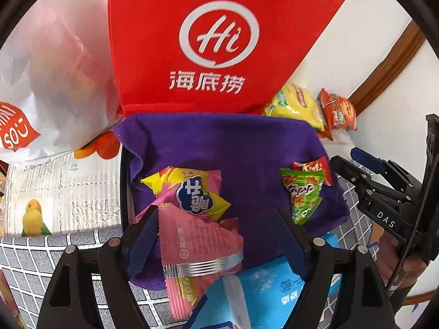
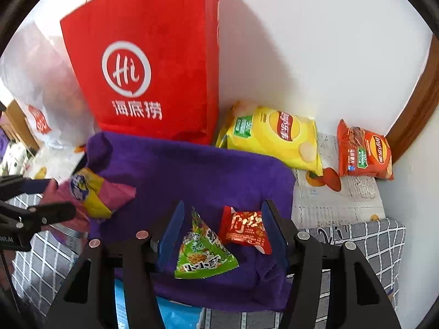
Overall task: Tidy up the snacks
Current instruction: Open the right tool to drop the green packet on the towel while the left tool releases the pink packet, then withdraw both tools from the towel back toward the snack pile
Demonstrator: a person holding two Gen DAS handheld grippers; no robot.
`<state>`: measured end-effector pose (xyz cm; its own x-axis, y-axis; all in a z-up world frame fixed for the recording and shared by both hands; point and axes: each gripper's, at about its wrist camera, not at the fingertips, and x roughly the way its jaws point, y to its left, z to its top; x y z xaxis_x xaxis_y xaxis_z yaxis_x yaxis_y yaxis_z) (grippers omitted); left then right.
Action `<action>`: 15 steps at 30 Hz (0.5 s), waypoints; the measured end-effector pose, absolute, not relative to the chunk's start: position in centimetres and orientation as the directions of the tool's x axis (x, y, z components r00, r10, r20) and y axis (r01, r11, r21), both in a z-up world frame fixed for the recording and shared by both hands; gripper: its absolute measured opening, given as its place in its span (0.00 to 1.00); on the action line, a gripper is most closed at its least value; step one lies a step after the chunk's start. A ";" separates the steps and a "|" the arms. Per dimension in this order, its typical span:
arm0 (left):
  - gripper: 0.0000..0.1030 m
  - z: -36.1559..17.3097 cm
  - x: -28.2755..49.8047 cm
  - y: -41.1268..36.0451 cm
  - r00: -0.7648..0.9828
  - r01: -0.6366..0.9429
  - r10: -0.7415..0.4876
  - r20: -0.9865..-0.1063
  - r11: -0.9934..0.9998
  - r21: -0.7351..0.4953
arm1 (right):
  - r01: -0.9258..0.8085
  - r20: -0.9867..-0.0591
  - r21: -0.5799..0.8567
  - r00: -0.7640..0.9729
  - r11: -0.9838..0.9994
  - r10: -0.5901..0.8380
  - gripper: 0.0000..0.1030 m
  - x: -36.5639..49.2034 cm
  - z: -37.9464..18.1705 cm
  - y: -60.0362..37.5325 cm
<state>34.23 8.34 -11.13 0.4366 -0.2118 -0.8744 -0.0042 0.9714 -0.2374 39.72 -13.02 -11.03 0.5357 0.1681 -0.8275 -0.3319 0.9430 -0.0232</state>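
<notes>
A white plastic bag slumps at ten o'clock in the left wrist view, with a red paper bag upright beside it at twelve. In front of them a purple cloth lies spread over a dark tray, the tray's shape mostly hidden.

On the cloth's left part sits a pile of pink and yellow snack packets. The left gripper stands over them with jaws wide; one pink packet lies between the fingers, its edge close to the left finger, though whether they touch is hard to judge.

Further right on the cloth lie a green triangular packet and a small red packet, just beside each other. The right gripper frames both with jaws parted, the pads apparently clear of them.

At two o'clock in the right wrist view, off the cloth by the wall, lie a yellow crisp bag and an orange-red crisp bag, slightly apart.
</notes>
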 end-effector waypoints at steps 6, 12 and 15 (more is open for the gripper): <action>0.85 -9.1 33.2 8.2 0.484 0.030 -0.225 -0.845 0.970 -0.241 | -0.306 -0.802 0.021 0.563 0.952 0.199 0.58 39.3 -9.6 -13.3; 0.88 -6.3 31.7 8.7 0.542 0.039 -0.235 -0.807 0.966 -0.255 | -0.273 -0.760 0.031 0.618 0.961 0.200 0.65 37.7 -7.2 -13.5; 0.88 -5.4 31.1 8.4 0.551 0.057 -0.243 -0.798 0.965 -0.255 | -0.255 -0.752 0.053 0.626 0.965 0.207 0.66 36.4 -6.3 -13.9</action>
<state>31.12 8.42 -5.37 0.5514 -0.2434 -0.7980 0.0568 0.9652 -0.2552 36.36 -13.89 -6.26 0.6260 0.2071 -0.7519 -0.2553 0.9654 0.0533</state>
